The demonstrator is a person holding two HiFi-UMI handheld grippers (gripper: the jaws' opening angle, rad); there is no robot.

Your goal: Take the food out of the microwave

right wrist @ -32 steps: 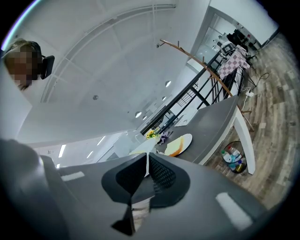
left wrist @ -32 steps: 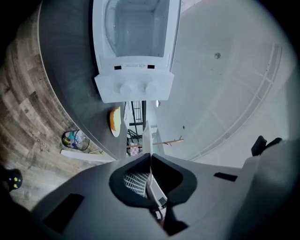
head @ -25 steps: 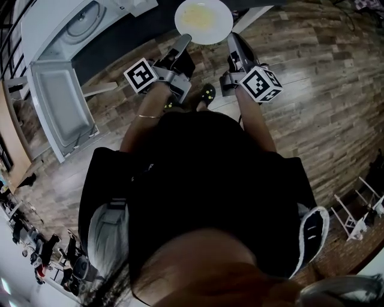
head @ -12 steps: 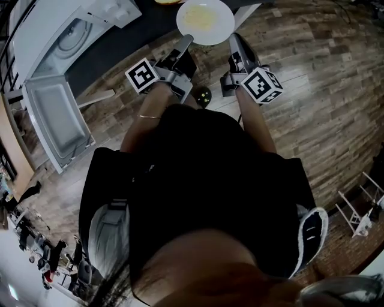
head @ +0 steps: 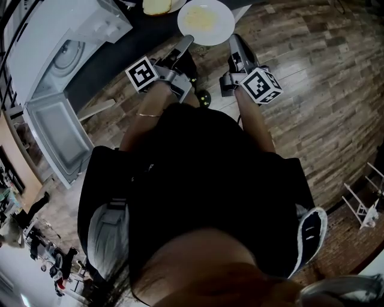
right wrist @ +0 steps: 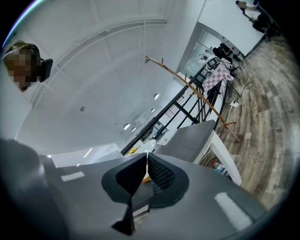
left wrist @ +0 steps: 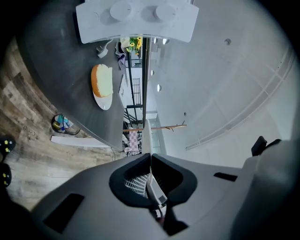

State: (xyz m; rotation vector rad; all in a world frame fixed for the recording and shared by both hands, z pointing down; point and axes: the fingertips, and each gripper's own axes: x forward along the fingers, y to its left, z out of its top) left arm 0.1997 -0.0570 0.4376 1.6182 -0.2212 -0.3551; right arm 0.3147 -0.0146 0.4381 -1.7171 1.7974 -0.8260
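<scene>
In the head view, your left tongs (head: 186, 41) and right tongs (head: 231, 39) point away from you, one on each side of the white plate (head: 206, 21) that carries the pale yellow food (head: 201, 18). The plate is held between them near the edge of the dark worktop (head: 114, 51). It is outside and well apart from the white microwave (head: 60, 36) at your left, whose door (head: 57, 135) stands open. Only this view shows the plate's whole face.

The left gripper view shows the left tongs pressed onto the plate's rim, seen edge-on as a thin white line. It also shows in full the second plate (left wrist: 104, 91), with bread (left wrist: 102, 79), lying on the worktop; the head view cuts this plate off at its top edge.

The right gripper view shows the right tongs pinching the opposite rim in the same way.
</scene>
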